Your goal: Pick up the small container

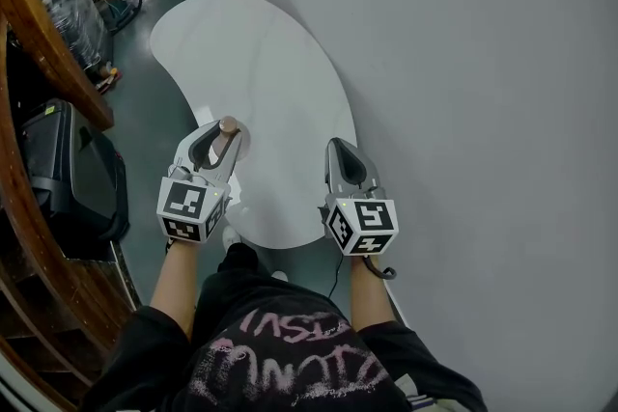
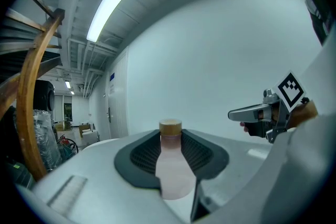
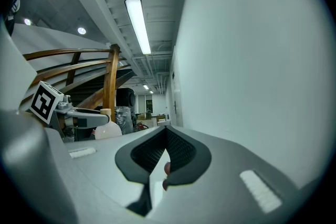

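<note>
- Head view, far left: the wooden railing (image 1: 43,43) curves past on your left side, so I'd raise straight up and not swing outward
- Your left gripper (image 1: 222,138) has its jaws clamped on the small container (image 2: 173,165), over the near edge of the white table (image 1: 261,63)
- Left gripper view shows the ribbed pads (image 2: 144,155) hugging the narrow upper part, just under the tan cap (image 2: 170,125), with the wider pale body hanging nearer the camera
- That body looks smooth and rounded, so it may slide: squeeze evenly, hold the container upright and lift slowly, no twisting
- No view shows whether its base has cleared the tabletop, so treat the lift as unfinished and check for a gap underneath before you carry it anywhere
- Your right gripper (image 1: 343,150) hovers well apart on the right, its jaws pressed together on nothing
- Leave it parked there, since one grip looks like enough for something this small
- Far right is the plain grey wall (image 1: 463,63), nothing to dodge there
</note>
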